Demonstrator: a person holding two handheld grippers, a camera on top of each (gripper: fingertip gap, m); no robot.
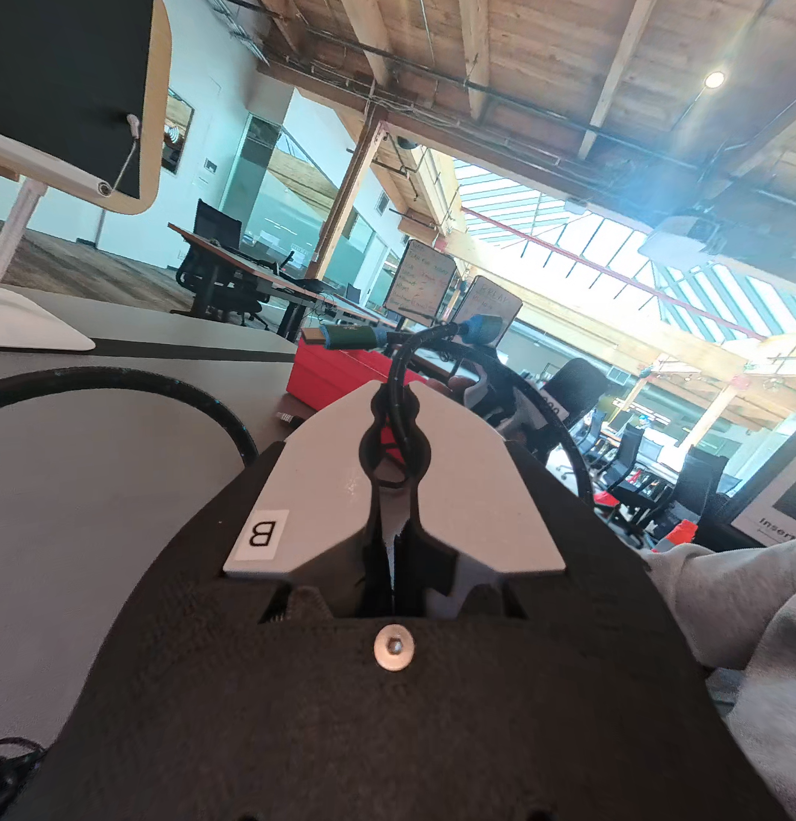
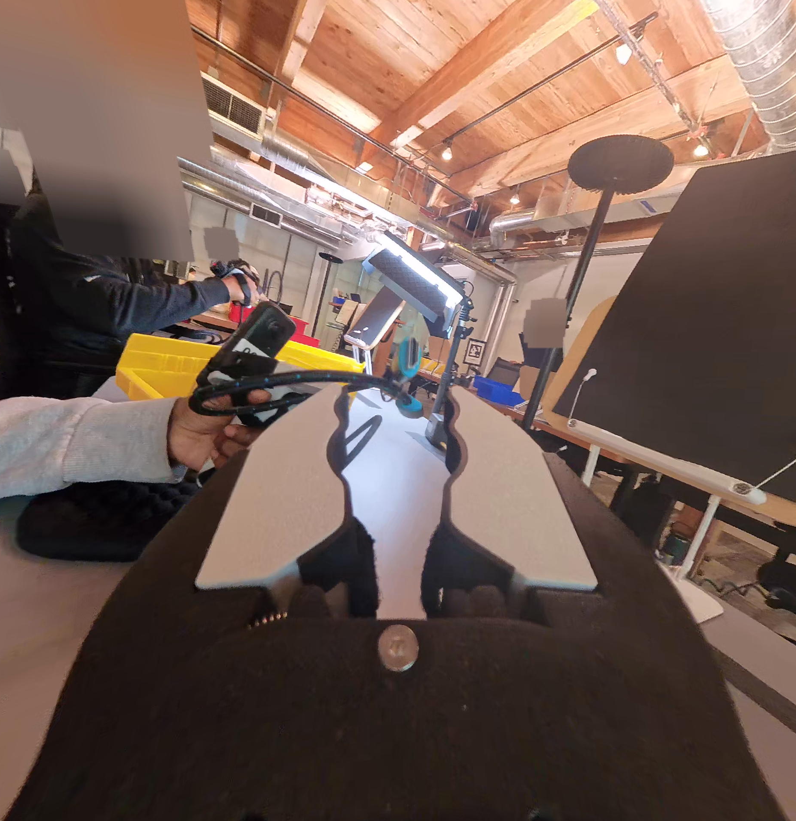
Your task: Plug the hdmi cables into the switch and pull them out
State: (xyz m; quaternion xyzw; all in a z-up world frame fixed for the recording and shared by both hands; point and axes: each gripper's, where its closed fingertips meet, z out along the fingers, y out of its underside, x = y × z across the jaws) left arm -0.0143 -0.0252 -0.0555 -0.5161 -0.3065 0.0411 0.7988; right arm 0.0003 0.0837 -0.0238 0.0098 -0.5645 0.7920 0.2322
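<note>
My left gripper point(image 1: 394, 393) is shut on the black braided HDMI cables point(image 1: 398, 413), pinched between its grey fingers. Above the fingertips the cables bend apart: a green-and-blue plug point(image 1: 347, 335) points left and a blue plug point(image 1: 482, 326) points right. More cable point(image 1: 165, 386) loops over the grey table. My right gripper point(image 2: 396, 395) is open and empty, jaws wide apart over the table. In the right wrist view, a hand point(image 2: 200, 426) holds the left gripper, with the cable point(image 2: 298, 382) and blue plugs point(image 2: 407, 355) just beyond my left fingertip. No switch is in view.
A red bin point(image 1: 334, 373) stands beyond the left gripper. A black panel on a white stand point(image 1: 67, 89) is at the far left. The right wrist view shows a yellow bin point(image 2: 165, 364), a light on a stand point(image 2: 418, 284), a black panel point(image 2: 698, 320) and a person's dark sleeve point(image 2: 98, 302).
</note>
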